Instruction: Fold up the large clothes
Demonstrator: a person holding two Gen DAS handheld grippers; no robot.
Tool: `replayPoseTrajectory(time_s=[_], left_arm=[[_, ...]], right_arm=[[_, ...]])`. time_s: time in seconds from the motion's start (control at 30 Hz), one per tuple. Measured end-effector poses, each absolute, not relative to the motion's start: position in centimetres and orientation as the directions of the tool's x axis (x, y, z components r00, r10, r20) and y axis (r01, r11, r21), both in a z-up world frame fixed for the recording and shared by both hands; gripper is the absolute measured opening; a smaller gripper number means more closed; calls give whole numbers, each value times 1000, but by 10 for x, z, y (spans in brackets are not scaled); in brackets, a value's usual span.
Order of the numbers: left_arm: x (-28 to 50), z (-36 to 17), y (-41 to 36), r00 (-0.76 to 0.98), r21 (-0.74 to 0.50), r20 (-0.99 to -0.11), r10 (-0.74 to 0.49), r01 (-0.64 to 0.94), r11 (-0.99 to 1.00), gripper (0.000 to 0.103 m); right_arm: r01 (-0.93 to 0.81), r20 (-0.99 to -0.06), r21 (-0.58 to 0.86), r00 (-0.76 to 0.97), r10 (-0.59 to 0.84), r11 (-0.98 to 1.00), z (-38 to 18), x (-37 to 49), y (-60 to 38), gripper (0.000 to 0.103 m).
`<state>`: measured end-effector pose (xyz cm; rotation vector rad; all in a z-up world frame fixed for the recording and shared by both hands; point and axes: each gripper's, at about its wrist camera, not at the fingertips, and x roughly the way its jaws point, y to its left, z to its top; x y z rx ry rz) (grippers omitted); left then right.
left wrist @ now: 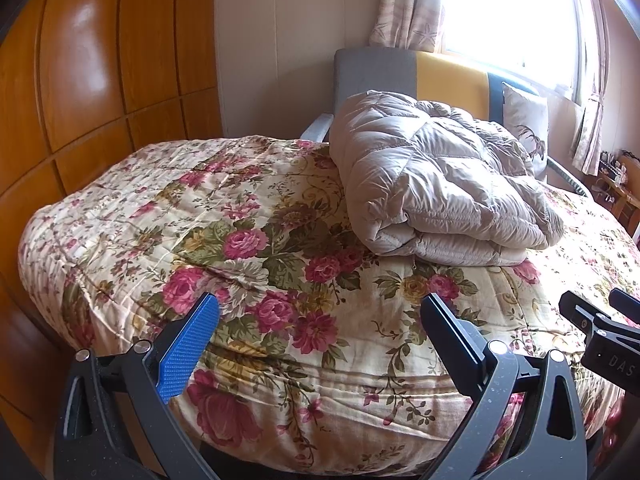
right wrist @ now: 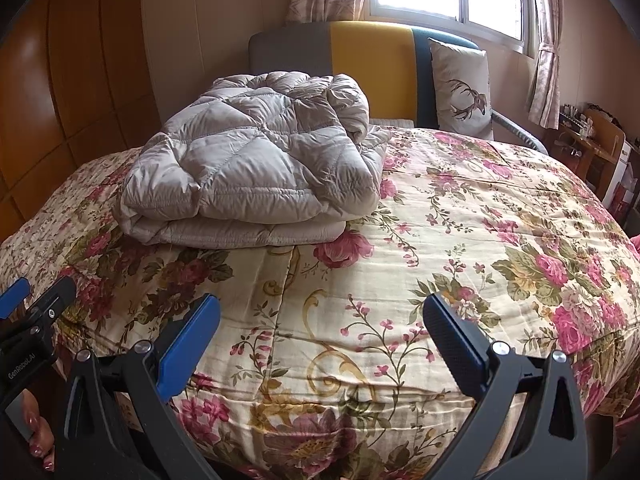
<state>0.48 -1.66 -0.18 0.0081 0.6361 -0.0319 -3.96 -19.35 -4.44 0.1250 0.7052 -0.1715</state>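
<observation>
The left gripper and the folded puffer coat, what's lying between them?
Only bare floral bedspread lies between the open left gripper and the puffer coat, as the left wrist view shows.

A deer-print pillow (right wrist: 462, 88) leans on the headboard (right wrist: 368, 64) behind the floral bedspread (right wrist: 460, 216).

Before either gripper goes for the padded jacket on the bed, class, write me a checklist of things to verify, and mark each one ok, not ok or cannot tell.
1. Left gripper open and empty: ok.
2. Right gripper open and empty: ok.
3. Padded jacket lies clear of both grippers, untouched: ok.
4. Jacket already folded into a neat bundle: cannot tell; it looks doubled over, with layered edges at the front and a rumpled far end.
5. Floral bedspread bare beside the jacket for working: ok.
6. Pillow away from the jacket: ok.
</observation>
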Motion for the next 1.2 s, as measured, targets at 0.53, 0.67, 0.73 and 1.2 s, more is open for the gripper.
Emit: replayPoseTrajectory(time_s=[0.53, 0.67, 0.73, 1.2], left_arm=[[2, -4, -20, 790, -24, -610, -67, 66, 998, 100], [-1, -5, -26, 798, 16, -600, -54, 80, 997, 100], [-2, -5, -28, 799, 37, -599, -47, 86, 996, 100], [8, -14, -24, 753, 13, -657, -45, 70, 997, 100]], right_arm=[[197, -666, 57, 738, -109, 979, -48, -38, -193, 101], [196, -668, 59, 736, -107, 979, -49, -37, -193, 101], [196, -671, 57, 733, -108, 979, -50, -36, -193, 101], [194, -687, 66, 721, -97, 979, -59, -30, -193, 101]])
